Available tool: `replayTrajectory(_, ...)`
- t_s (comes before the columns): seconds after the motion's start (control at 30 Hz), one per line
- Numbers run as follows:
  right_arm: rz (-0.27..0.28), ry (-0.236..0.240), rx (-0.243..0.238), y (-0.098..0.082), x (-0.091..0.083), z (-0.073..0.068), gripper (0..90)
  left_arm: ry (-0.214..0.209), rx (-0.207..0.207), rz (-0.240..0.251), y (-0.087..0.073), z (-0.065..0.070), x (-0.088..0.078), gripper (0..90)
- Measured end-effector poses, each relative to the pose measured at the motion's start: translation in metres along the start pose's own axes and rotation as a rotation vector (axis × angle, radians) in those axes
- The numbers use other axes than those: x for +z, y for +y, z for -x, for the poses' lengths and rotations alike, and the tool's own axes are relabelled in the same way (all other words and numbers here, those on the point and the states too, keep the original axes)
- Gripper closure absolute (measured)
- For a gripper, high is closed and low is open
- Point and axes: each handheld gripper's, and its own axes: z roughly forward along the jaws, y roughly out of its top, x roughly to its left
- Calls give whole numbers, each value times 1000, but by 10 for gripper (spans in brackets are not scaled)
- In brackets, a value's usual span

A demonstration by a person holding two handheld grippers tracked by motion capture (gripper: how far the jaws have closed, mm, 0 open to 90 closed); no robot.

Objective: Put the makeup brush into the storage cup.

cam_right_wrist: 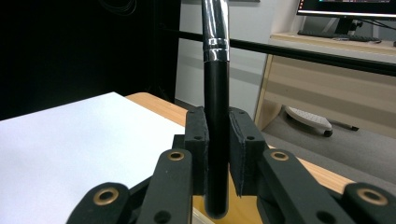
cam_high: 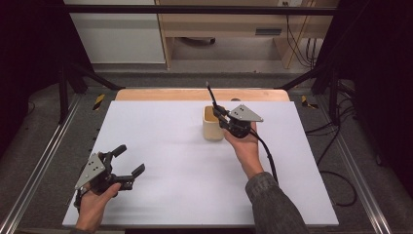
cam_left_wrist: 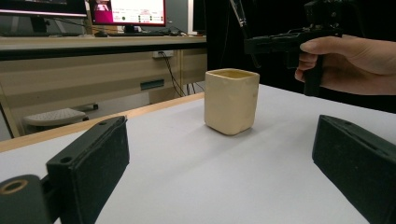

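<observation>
A cream square cup (cam_high: pixel 213 124) stands upright on the white table top (cam_high: pixel 170 161), right of centre toward the back. My right gripper (cam_high: pixel 220 115) hovers just above the cup's right rim, shut on a black brush handle (cam_high: pixel 210 93) with a silver band that points up. In the right gripper view the pads (cam_right_wrist: pixel 198 140) clamp that handle (cam_right_wrist: pixel 216 93), whose lower end hangs over the cup's opening (cam_right_wrist: pixel 247 212). My left gripper (cam_high: pixel 129 160) rests open at the table's front left. Its jaws stand wide apart around nothing (cam_left_wrist: pixel 222 140), facing the cup (cam_left_wrist: pixel 231 100) and the right gripper (cam_left_wrist: pixel 280 42) beyond.
A wooden strip (cam_high: pixel 195 94) borders the far edge of the table. Black frame posts (cam_high: pixel 63 83) stand at both sides, and cables (cam_high: pixel 336 146) lie on the floor to the right. A desk with a monitor (cam_left_wrist: pixel 128 11) stands beyond the table.
</observation>
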Motion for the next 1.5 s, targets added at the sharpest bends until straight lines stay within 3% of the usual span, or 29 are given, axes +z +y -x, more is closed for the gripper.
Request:
replayTrajectory(0.57, -10, -18, 8, -7, 6, 6, 792, -6, 2, -4, -1, 0, 1, 35)
replayTrajectory(1.5, -6, -16, -55, -10, 11, 0, 792, -18, 2, -8, -1, 1, 2, 35)
